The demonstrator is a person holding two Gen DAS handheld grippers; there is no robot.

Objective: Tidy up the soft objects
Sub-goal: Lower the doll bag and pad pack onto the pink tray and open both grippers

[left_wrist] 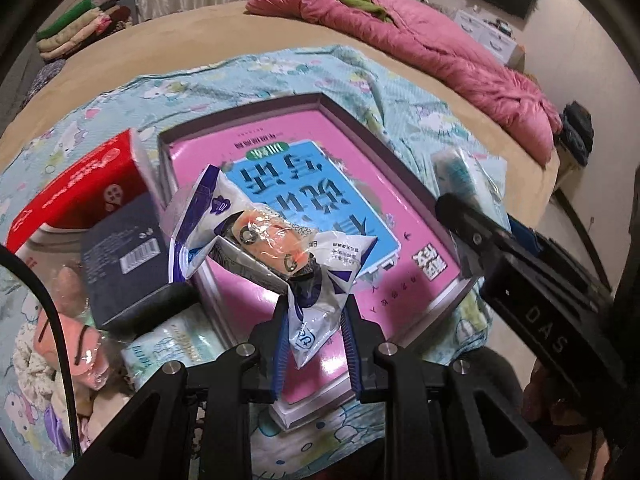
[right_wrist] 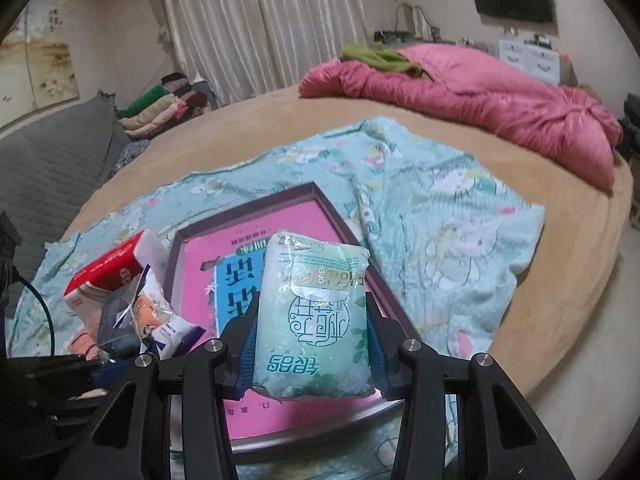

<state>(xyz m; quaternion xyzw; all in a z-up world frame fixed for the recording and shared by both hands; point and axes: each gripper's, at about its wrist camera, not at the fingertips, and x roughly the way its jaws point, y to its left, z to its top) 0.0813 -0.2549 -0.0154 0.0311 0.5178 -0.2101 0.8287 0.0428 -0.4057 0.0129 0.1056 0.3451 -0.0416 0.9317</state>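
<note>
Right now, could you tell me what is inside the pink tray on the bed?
Nothing rests inside the tray; only its printed pink floor shows. The held wipes pack and crumpled packet hide parts of it.

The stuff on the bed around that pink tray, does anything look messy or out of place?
Yes. Left of the pink tray, the red box and dark blue box lie tilted, the dark one overlapping the red. The tray itself sits skewed on the rumpled blue blanket. Nothing looks spilled or torn.
</note>
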